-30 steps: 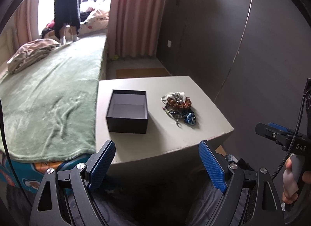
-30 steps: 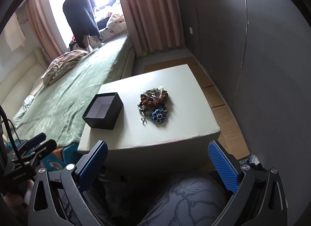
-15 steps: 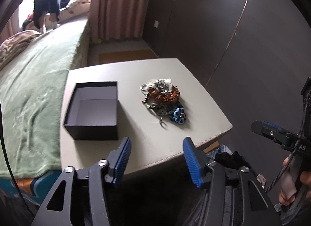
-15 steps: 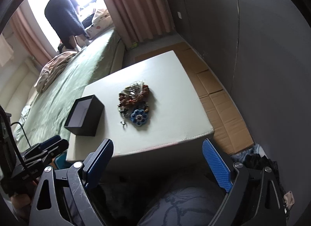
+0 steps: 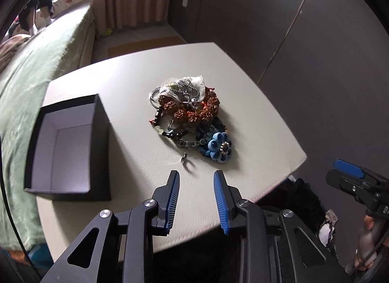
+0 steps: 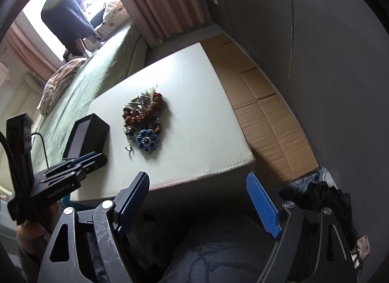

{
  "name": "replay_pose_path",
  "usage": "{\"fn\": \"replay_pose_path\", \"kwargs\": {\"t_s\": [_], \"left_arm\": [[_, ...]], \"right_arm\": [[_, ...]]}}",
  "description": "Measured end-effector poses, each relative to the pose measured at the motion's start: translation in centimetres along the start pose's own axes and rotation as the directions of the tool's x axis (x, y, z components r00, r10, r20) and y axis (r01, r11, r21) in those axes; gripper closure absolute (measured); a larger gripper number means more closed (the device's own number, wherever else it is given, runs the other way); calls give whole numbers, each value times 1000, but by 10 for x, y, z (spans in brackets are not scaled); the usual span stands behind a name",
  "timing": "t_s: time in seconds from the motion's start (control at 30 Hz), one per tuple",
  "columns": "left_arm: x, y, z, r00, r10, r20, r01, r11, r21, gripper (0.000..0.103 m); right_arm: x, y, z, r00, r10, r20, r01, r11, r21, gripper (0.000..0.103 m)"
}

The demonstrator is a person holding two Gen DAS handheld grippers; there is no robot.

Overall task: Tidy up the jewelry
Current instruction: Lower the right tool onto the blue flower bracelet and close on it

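A tangled pile of jewelry (image 5: 188, 110) (image 6: 142, 111) lies mid-table: brown-orange beads, silver chains, a blue flower piece (image 5: 218, 146) (image 6: 147, 140). A small metal ring (image 5: 185, 159) lies loose just in front of it. An open black box (image 5: 69, 145) (image 6: 85, 134) with a pale inside stands to the left. My left gripper (image 5: 196, 176) hovers over the table just short of the ring, jaws closing with nothing between them. My right gripper (image 6: 198, 181) hangs off the table's near edge, jaws wide but closing, nothing between them.
The pale table (image 5: 136, 76) stands beside a bed with a green blanket (image 5: 22, 71). A dark wardrobe wall (image 5: 304, 39) lies right, flattened cardboard (image 6: 265, 112) on the floor. A person (image 6: 65, 18) stands on the bed by the window. Clothes (image 6: 323, 190) lie below the table's corner.
Both grippers have come forward and down toward the table. The left jaws have narrowed a lot and now sit just before the ring. The right jaws have narrowed slightly.
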State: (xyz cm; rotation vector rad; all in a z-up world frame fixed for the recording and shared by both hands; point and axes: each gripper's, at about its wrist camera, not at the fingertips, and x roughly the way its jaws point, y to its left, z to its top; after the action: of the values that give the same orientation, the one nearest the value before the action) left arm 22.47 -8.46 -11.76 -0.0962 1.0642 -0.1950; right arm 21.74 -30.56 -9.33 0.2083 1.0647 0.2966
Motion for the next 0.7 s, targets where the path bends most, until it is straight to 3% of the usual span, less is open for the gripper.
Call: {"fn": "replay_pose_path", "kwargs": {"t_s": [0.3,0.43,0.7], "left_arm": [[38,3,12,997,61,-40,-60,998,20,78],[53,10,14,995,74,-66,-73,997,7,99],[16,24,14,1000,29,-5,-29,999,-44,99]], "right_arm": [[23,-11,8,999,7,-46,-6,1000,11,20],[33,-10,14,998,27,-54,-27,1000,3,20],[54,16,25,994,62,-87,-68,996,-59,20]]}}
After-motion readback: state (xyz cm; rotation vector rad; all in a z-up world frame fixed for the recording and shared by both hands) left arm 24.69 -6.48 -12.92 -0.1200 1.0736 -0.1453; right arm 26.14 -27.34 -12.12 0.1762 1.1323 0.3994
